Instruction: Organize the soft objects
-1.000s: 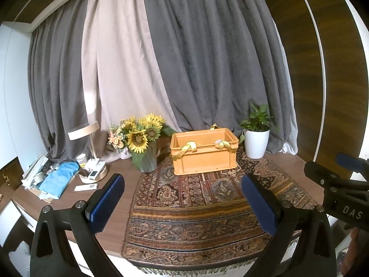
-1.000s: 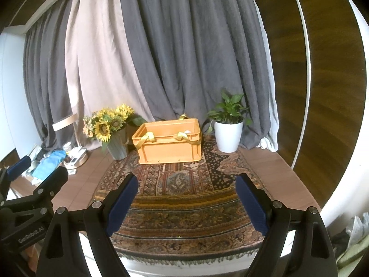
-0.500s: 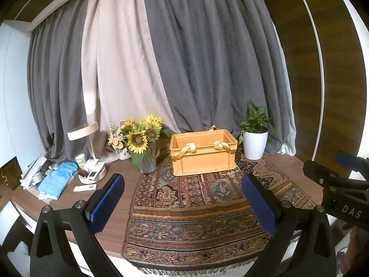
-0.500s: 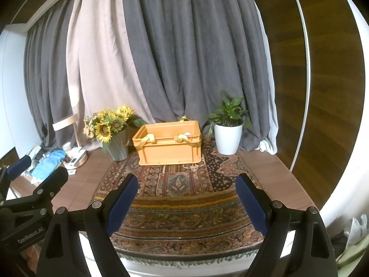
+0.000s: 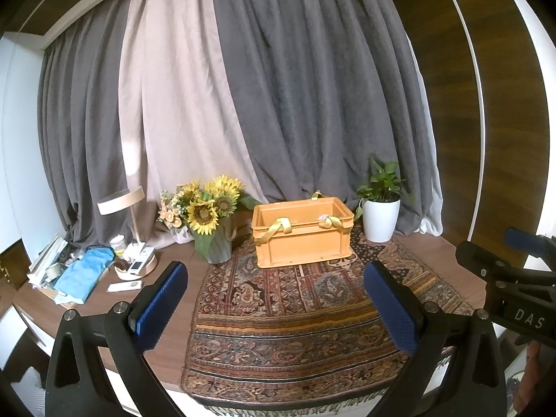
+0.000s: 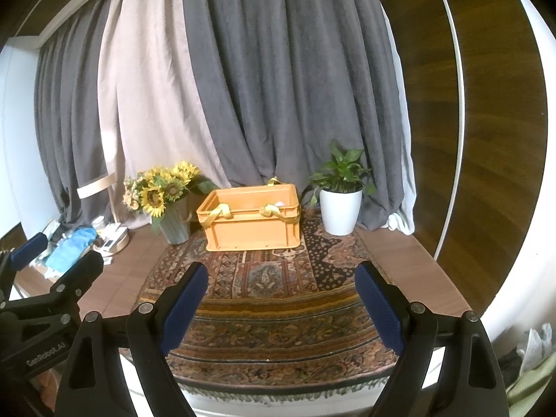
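Observation:
An orange plastic crate (image 5: 301,232) (image 6: 251,221) stands at the back of a patterned rug (image 5: 295,305) (image 6: 274,299). Yellow straps (image 5: 278,226) hang over its front rim, and a small pale item (image 6: 279,204) shows inside. My left gripper (image 5: 274,302) is open and empty, held above the rug's front, well short of the crate. My right gripper (image 6: 281,299) is open and empty too, beside it. Each gripper shows at the edge of the other's view.
A vase of sunflowers (image 5: 208,219) stands left of the crate and a white potted plant (image 5: 380,215) right of it. A lamp (image 5: 121,201), a blue cloth (image 5: 85,272) and small clutter lie at the table's left. Curtains hang behind.
Both views have shifted slightly; the crate sits a little lower and farther in them. Both grippers stay open and empty.

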Available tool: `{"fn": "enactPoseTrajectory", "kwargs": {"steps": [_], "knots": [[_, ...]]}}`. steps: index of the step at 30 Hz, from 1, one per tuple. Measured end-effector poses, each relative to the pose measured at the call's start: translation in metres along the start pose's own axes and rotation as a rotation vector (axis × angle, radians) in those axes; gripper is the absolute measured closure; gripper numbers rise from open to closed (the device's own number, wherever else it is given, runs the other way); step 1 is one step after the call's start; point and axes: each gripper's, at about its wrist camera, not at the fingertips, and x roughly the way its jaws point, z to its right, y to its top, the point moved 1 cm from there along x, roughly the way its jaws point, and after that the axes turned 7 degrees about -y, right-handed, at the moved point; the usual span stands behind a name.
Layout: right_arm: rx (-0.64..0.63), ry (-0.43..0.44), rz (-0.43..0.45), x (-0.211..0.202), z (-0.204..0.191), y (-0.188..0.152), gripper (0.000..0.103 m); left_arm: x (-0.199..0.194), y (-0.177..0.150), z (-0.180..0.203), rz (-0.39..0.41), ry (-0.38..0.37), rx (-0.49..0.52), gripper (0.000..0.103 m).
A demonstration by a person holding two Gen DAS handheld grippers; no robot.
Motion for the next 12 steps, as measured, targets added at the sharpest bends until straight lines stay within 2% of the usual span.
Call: {"fn": "enactPoseTrajectory", "kwargs": {"steps": [12], "knots": [[-0.006,0.003,-0.007,0.0052,0.0022,-0.0007,0.016,0.0018,-0.0015,0.0024,-0.004,-0.001,-0.004,0.000]]}}
